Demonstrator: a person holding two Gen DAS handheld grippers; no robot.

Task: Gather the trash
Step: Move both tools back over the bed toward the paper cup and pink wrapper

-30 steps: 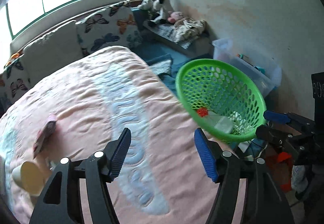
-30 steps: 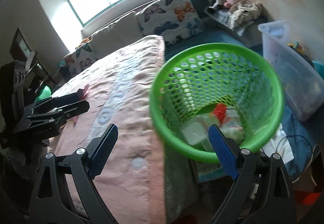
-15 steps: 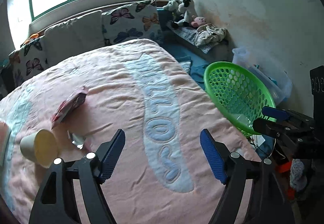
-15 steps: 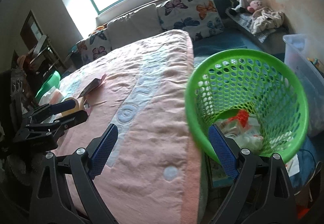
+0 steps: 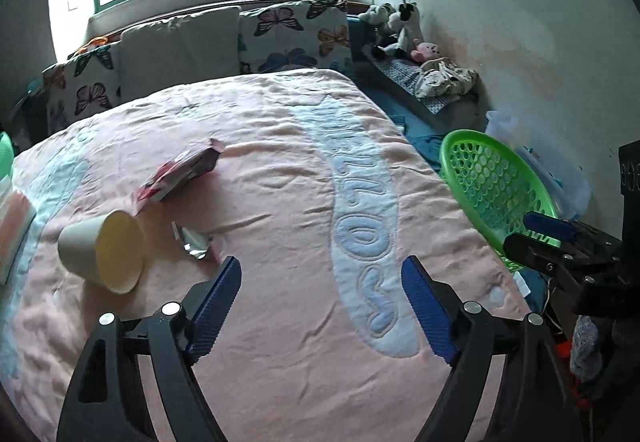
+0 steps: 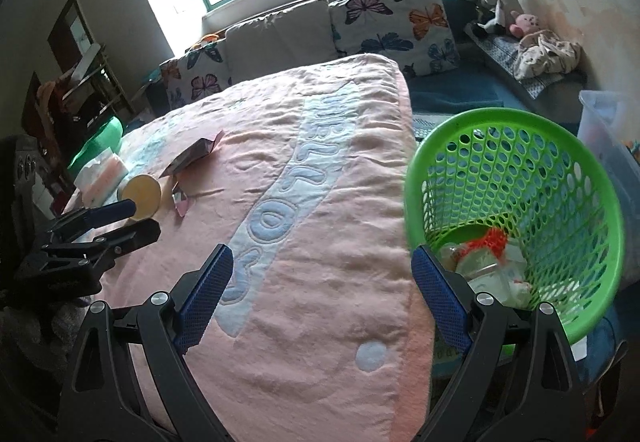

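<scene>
Now for the next pickup: left gripper (image 5: 320, 296) open over the pink blanket (image 5: 280, 322), nothing between its blue pads, jaws just widened further. Right gripper (image 6: 322, 288) likewise wide open and empty, hanging over the bed's corner beside the green basket (image 6: 560, 146).

Still 3 pieces of trash on the bed, all toward 10 o'clock from the left gripper: a paper cup (image 5: 102, 254) tipped on its side, a small silver wrapper (image 5: 196, 244) just beside the cup's mouth, and a red snack packet (image 5: 180, 174) further off toward 11 o'clock. Basket at 2 o'clock, off the bed's edge, already holding some scraps (a bottle and something orange, as far as can be told).

Best done by taking the silver wrapper first, being nearest: come down with the pads straddling it, press lightly into the soft blanket, close on foil and not on fabric. Cup likely to roll if nudged, so approach from the side away from it.

Plenty of open blanket between trash and basket; only the other gripper (image 5: 560, 242) near the rim to steer around.
</scene>
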